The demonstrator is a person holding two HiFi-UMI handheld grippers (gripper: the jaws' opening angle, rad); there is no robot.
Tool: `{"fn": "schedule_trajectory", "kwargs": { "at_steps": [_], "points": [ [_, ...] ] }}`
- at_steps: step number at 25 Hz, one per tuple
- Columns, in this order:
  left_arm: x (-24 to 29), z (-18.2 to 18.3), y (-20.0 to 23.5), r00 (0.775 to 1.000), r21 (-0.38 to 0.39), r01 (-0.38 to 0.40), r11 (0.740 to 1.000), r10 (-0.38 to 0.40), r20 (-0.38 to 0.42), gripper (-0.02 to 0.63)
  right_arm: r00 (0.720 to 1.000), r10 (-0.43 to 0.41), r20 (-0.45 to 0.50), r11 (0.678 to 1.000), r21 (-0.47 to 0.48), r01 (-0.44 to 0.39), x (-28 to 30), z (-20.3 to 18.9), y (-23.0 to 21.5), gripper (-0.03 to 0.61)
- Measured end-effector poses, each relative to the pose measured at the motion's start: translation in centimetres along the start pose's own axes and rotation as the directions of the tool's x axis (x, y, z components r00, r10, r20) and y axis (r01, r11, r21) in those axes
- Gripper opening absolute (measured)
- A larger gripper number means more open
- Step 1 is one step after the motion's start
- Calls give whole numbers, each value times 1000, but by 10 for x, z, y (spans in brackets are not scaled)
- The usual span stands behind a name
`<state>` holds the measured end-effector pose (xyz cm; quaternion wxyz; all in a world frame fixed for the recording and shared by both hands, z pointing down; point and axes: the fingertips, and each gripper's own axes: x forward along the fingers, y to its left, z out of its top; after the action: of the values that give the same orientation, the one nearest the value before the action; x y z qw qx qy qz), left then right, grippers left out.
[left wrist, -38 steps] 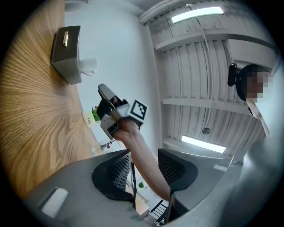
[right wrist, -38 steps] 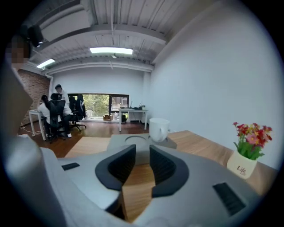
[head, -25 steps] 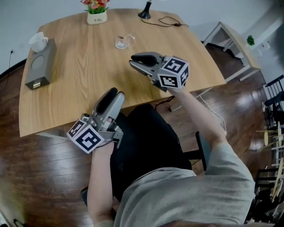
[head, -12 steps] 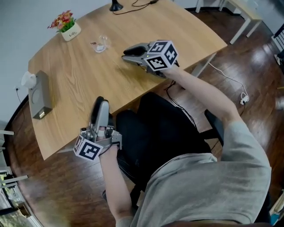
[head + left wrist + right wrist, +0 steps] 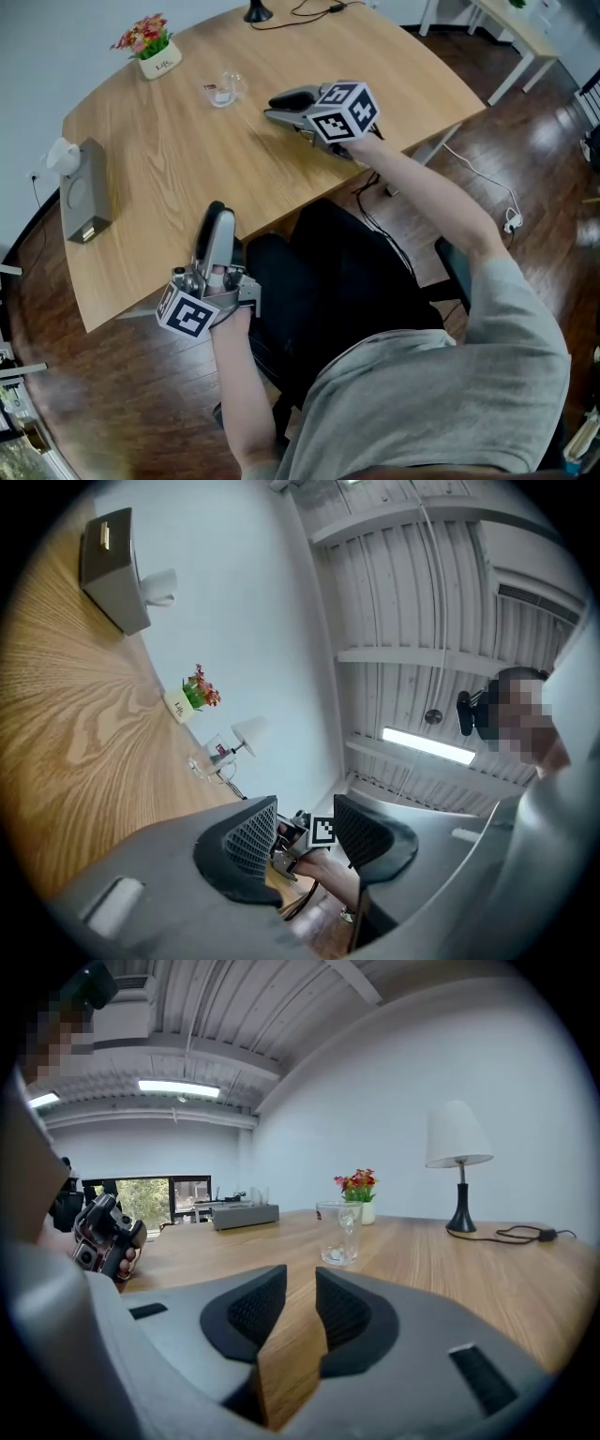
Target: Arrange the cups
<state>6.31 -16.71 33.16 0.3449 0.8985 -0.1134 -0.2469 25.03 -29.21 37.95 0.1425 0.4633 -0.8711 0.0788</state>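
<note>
A clear glass cup (image 5: 223, 91) stands upright on the far part of the wooden table (image 5: 187, 159). In the right gripper view the cup (image 5: 339, 1232) is straight ahead, well beyond the fingertips. My right gripper (image 5: 278, 104) hovers low over the table and points at the cup, a short way off. Its jaws are opening, with only bare table between them. My left gripper (image 5: 216, 223) rests at the table's near edge, pointing slightly upward. It is open and holds nothing.
A flower pot (image 5: 150, 47) and a black lamp base (image 5: 255, 13) with its cable stand at the far edge. A grey tissue box (image 5: 82, 190) lies at the left. A white side table (image 5: 506, 28) stands past the table's right corner.
The right gripper has moved across the table toward the glass cup and sunk a little, and its jaws have parted. The left gripper has stayed in place.
</note>
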Motion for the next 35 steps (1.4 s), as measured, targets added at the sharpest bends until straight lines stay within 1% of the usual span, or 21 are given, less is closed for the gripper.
{"fn": "schedule_trajectory", "kwargs": {
  "at_steps": [6, 7, 8, 10, 13, 20, 21, 23, 26, 27, 28, 31, 35],
  "points": [
    [-2, 2, -1, 1000, 0, -5, 1000, 5, 3, 175, 998, -54, -13, 998, 10, 54, 16, 11, -20, 118],
    [-2, 3, -1, 1000, 0, -4, 1000, 4, 6, 175, 998, -66, -11, 998, 9, 67, 18, 14, -24, 140],
    [-2, 3, -2, 1000, 0, -2, 1000, 2, 8, 175, 997, -78, -11, 997, 5, 78, 20, 16, -27, 185],
    [-3, 6, -1, 1000, 0, -2, 1000, 2, 15, 175, 995, -93, -21, 996, -9, 93, 24, 19, -31, 216],
    [-7, 12, 1, 1000, 3, -9, 1000, 9, 27, 175, 993, -111, -43, 993, -37, 109, 37, 21, -36, 216],
    [-11, 22, 4, 998, 4, -13, 1000, 13, 57, 175, 979, -181, -90, 981, -91, 173, 67, 34, -60, 210],
    [-12, 23, 5, 998, 2, -14, 1000, 13, 61, 175, 978, -182, -104, 980, -101, 172, 72, 35, -62, 206],
    [-12, 24, 5, 998, -1, -13, 1000, 13, 69, 175, 975, -177, -135, 979, -127, 160, 80, 34, -63, 165],
    [-12, 28, 5, 997, -5, -12, 1000, 12, 81, 175, 970, -178, -164, 972, -181, 148, 85, 36, -62, 148],
    [-13, 30, 5, 996, -8, -11, 1000, 12, 85, 175, 969, -182, -167, 971, -189, 150, 85, 38, -62, 71],
    [-13, 31, 5, 996, -11, -11, 1000, 11, 90, 175, 968, -184, -169, 971, -186, 152, 85, 38, -63, 63],
    [-15, 33, 6, 995, -20, -9, 1000, 11, 101, 175, 971, -170, -166, 979, -139, 147, 86, 39, -60, 54],
    [-16, 37, 5, 993, -28, -5, 1000, 8, 114, 175, 980, -139, -141, 987, -95, 126, 87, 47, -47, 52]
  ]
}}
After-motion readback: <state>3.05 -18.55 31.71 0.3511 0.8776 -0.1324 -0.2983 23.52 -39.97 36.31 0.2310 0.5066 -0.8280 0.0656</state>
